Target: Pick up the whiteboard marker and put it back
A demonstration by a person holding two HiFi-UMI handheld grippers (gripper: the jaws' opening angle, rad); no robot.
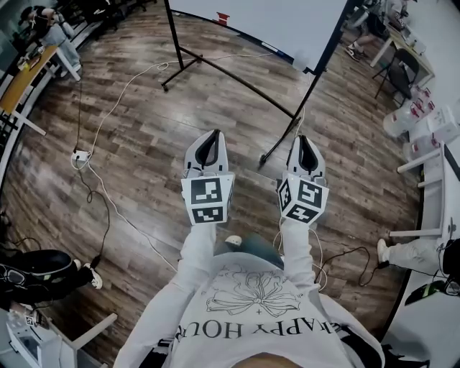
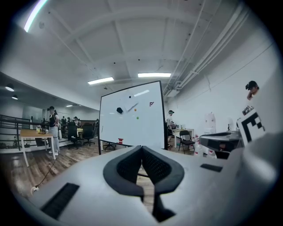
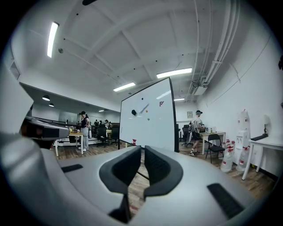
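Observation:
A white whiteboard (image 1: pixel 259 21) on a black wheeled stand stands ahead on the wooden floor. It also shows in the left gripper view (image 2: pixel 132 126) and the right gripper view (image 3: pixel 154 128). On the whiteboard are a black eraser (image 3: pixel 134 112), small coloured dots and a slim slanted stick (image 3: pixel 144 108) that may be the marker; it is too small to tell. A small red thing (image 1: pixel 223 18) sits at the board's lower edge. My left gripper (image 1: pixel 210 144) and right gripper (image 1: pixel 305 147) are held side by side, well short of the board, both shut and holding nothing.
White cables and a power strip (image 1: pixel 79 156) lie on the floor to the left. The stand's black legs (image 1: pixel 277 144) reach toward me. Water bottles (image 1: pixel 410 118) and white tables are at the right, desks and people at the left and far back. A seated person's leg (image 1: pixel 402 253) shows at the right.

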